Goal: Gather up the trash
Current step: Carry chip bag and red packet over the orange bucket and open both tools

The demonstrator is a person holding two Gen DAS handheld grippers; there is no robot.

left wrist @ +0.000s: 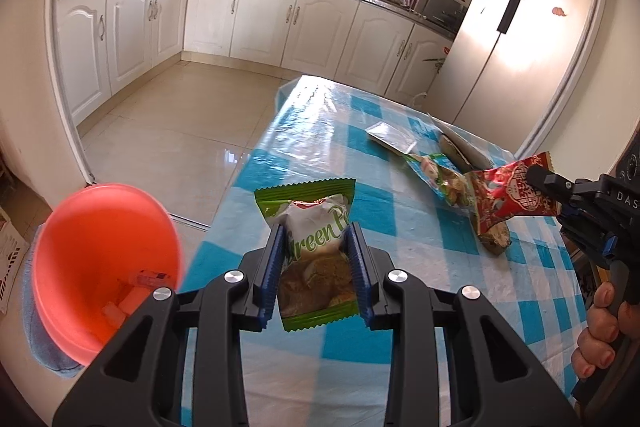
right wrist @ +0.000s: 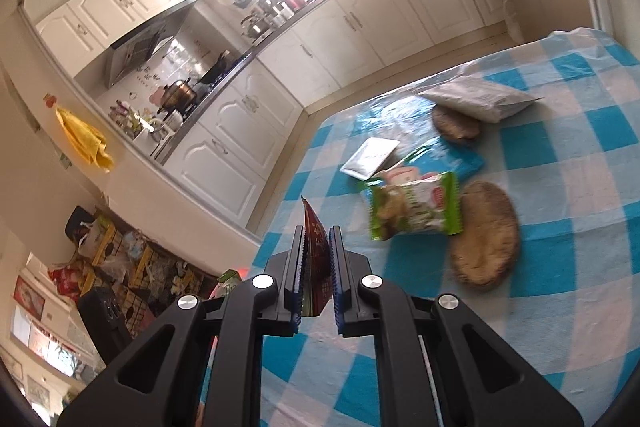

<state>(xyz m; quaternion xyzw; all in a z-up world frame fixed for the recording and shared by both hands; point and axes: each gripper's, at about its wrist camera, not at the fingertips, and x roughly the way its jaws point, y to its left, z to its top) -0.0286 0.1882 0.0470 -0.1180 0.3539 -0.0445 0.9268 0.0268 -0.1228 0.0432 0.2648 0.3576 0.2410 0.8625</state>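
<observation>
The left gripper has its jaws pressed against both sides of a green snack packet, which stands upright between the blue ribbed pads above the checked tablecloth. The right gripper pinches a red wrapper edge-on, jaws nearly together on the thin foil; from the left wrist view that same wrapper hangs from the gripper's tip over the table.

Just left of the table edge, lower down, an orange bin stands with a few pale scraps inside. On the cloth farther out lie a silver sachet and a blue-green wrapper. The right wrist view also shows another green packet lying between two brown woven mats, and a white bag beyond.
</observation>
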